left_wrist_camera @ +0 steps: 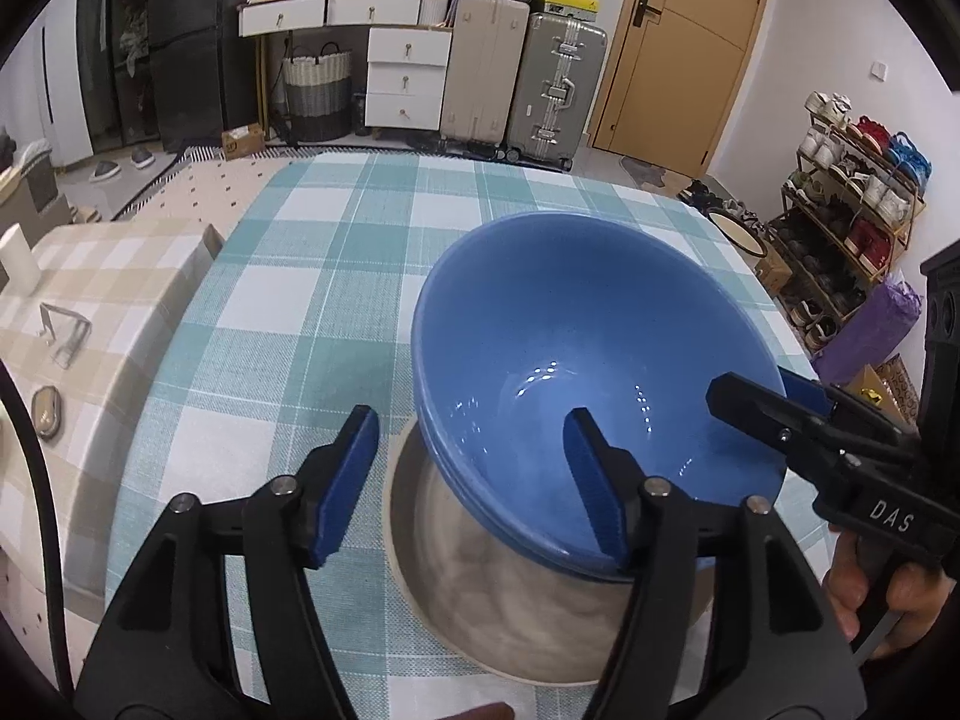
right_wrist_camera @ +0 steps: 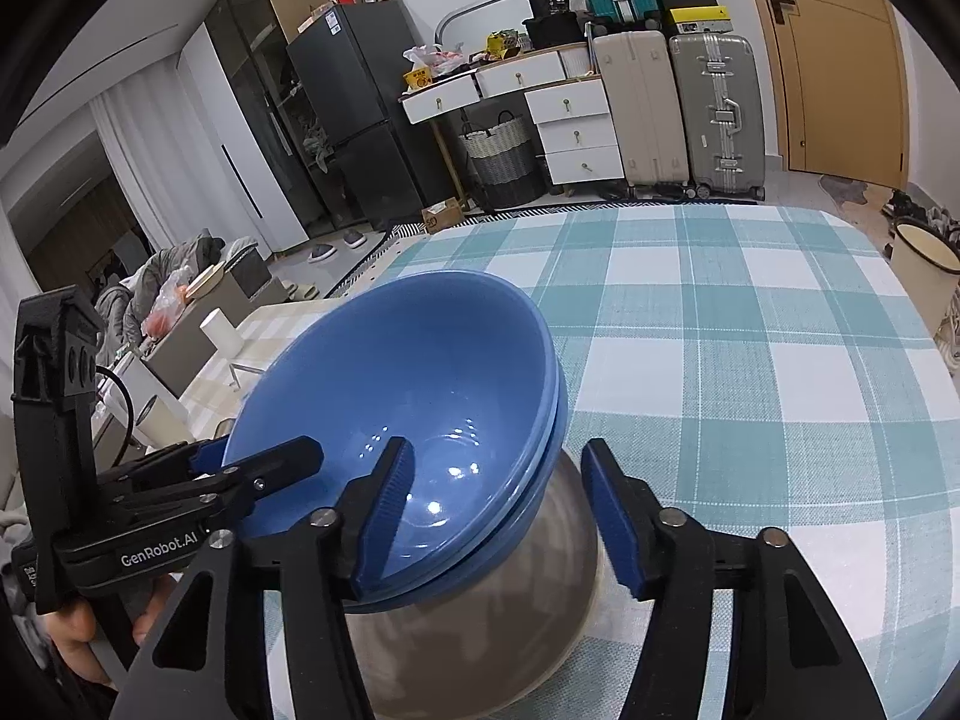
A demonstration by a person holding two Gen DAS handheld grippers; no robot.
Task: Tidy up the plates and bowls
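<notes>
Two nested blue bowls (left_wrist_camera: 576, 354) sit tilted inside a grey-beige bowl (left_wrist_camera: 498, 606) on the teal checked tablecloth (left_wrist_camera: 288, 276). My left gripper (left_wrist_camera: 474, 480) is open, its jaws straddling the near left rim of the blue bowls, right finger inside the bowl. My right gripper (right_wrist_camera: 498, 510) is open too, straddling the blue bowls' (right_wrist_camera: 408, 396) right rim above the grey-beige bowl (right_wrist_camera: 480, 618), left finger inside. Each gripper shows in the other's view: the right gripper (left_wrist_camera: 774, 396) at the bowl's right rim, the left gripper (right_wrist_camera: 264, 456) at its left rim.
A low side table (left_wrist_camera: 90, 312) with a beige checked cloth stands left of the table, holding a white cup and small items. Suitcases (left_wrist_camera: 558, 84), white drawers, a fridge and a shoe rack (left_wrist_camera: 852, 204) stand beyond the far table edge.
</notes>
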